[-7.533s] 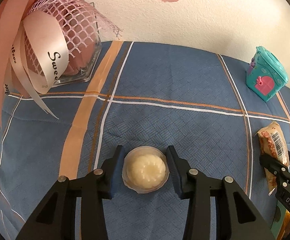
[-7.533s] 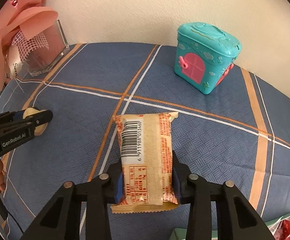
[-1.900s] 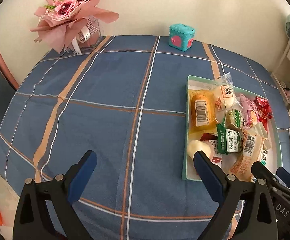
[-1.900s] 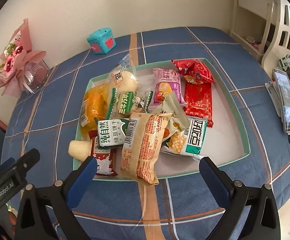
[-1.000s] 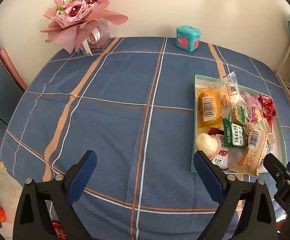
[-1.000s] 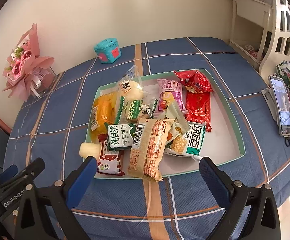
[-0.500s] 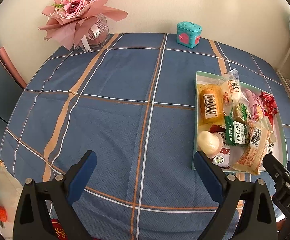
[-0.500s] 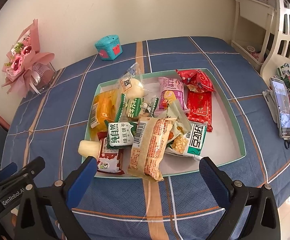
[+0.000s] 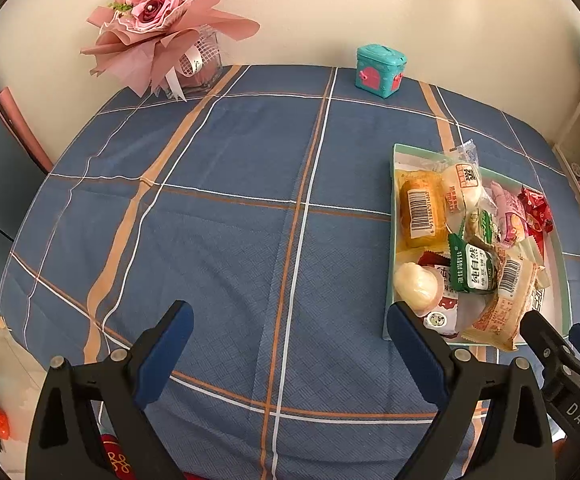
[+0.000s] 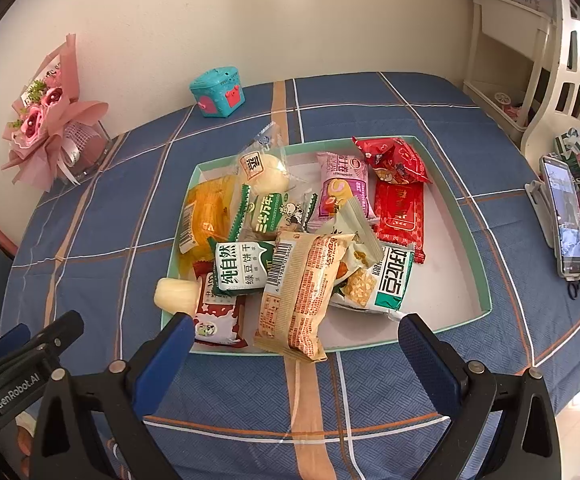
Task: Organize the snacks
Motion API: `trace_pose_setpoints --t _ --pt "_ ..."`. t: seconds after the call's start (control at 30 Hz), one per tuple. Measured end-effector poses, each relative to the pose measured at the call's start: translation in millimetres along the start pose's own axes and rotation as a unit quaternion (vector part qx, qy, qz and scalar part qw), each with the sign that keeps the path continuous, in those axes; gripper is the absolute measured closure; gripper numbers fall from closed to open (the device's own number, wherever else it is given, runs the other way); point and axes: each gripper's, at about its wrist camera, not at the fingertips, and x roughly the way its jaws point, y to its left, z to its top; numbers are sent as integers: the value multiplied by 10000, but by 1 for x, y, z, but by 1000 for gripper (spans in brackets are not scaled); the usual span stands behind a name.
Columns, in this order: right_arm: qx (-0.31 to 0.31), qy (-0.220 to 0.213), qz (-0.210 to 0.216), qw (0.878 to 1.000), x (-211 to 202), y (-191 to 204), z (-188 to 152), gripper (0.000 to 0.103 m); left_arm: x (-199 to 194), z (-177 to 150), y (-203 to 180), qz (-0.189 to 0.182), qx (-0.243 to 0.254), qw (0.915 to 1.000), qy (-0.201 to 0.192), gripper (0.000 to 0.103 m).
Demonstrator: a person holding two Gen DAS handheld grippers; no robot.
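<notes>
Both grippers hung wide and empty above the near edge of the desk [image 9: 229, 240]. Ahead of the right gripper [image 10: 294, 344] sat the tray [image 10: 474, 240], its near rim just beyond the fingertips [image 10: 165, 344]. Snack packets lay heaped in the tray's left half. A tan packet with a barcode [image 10: 302, 292] drooped over the near rim, and a pale round jelly cup [image 10: 175, 294] perched on the tray's near-left corner, half outside it. The red packets [image 10: 398, 196] lay toward the far right, and the tray's right part showed bare white floor.

From the left gripper [image 9: 285, 332], the tray [image 9: 392, 240] lay off to the right, the jelly cup [image 9: 416, 286] just above the right fingertip. Blue checked cloth spread bare across the left and middle of the desk. A pink bouquet [image 9: 161, 20] stood at the far-left corner, and a teal toy house [image 9: 380, 70] by the far edge. A phone [image 10: 566, 216] lay near the right edge.
</notes>
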Motion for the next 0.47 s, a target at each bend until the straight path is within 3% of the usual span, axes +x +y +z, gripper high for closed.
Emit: trace_pose_setpoints --t 0.47 --pt "-1 7 0 10000 1 0 0 0 -2 -1 5 10 -83 10000 -11 6"
